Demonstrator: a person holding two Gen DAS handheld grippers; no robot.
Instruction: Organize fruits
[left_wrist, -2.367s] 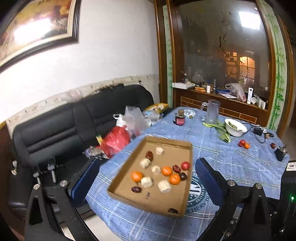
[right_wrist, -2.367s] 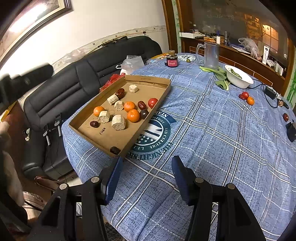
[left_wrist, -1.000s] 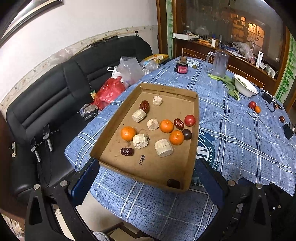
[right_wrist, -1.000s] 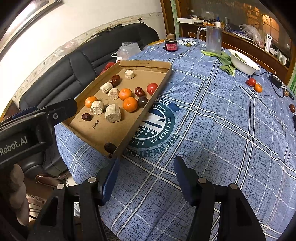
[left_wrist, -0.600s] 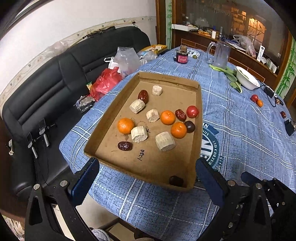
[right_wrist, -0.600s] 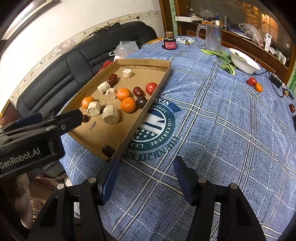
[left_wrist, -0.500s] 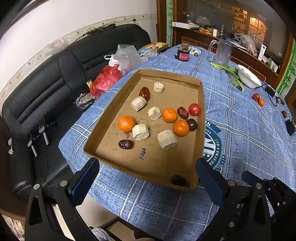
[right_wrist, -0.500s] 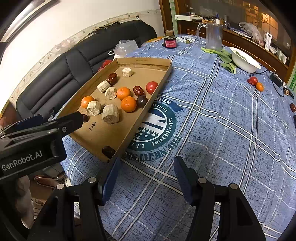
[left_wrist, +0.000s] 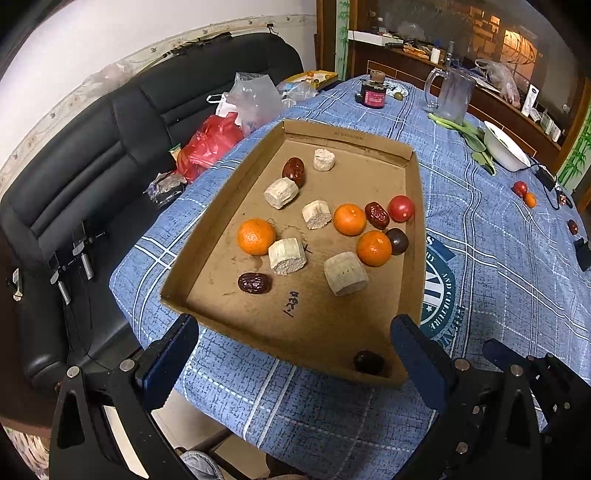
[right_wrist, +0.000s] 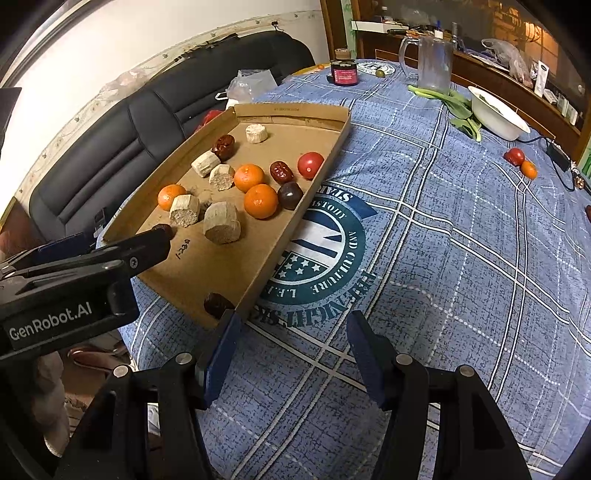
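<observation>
Cardboard tray (left_wrist: 415, 206) lying on the blue checked cloth of the worktop (left_wrist: 498, 280), near its edge at the sofa side, one corner just beside the round printed emblem (right_wrist: 325, 254). Inside the tray, in the left wrist view: three oranges, one at 9 o'clock of the group (left_wrist: 256, 236), one near the middle (left_wrist: 349, 219), one at 4 o'clock of that (left_wrist: 373, 248); a red tomato (left_wrist: 400, 208) at 3 o'clock against the tray wall; a dark round fruit (left_wrist: 398, 241) touching the lower orange; red dates at 12 o'clock (left_wrist: 294, 171), beside the tomato (left_wrist: 377, 215) and at 7 o'clock (left_wrist: 254, 283); pale cut chunks (left_wrist: 345, 273) scattered among them; one more dark fruit (left_wrist: 368, 362) alone in the near corner at 5 o'clock. Left gripper (left_wrist: 299, 363) hovering over the tray's near edge, fingers spread wide, empty, nothing touched. Right gripper (right_wrist: 291, 356) above bare cloth just beside the tray's near corner, fingers apart at a middling width, holding nothing. Well apart across the worktop: a white bowl (right_wrist: 496, 114) with greens beside it, a clear jug (right_wrist: 432, 68), a dark jar (right_wrist: 344, 74), and a stray tomato (right_wrist: 514, 156) touching a small orange (right_wrist: 529, 169) at 2 o'clock. Black sofa (left_wrist: 92, 158) at 9 o'clock of the worktop, plastic bags (left_wrist: 229, 122) piled on it.
</observation>
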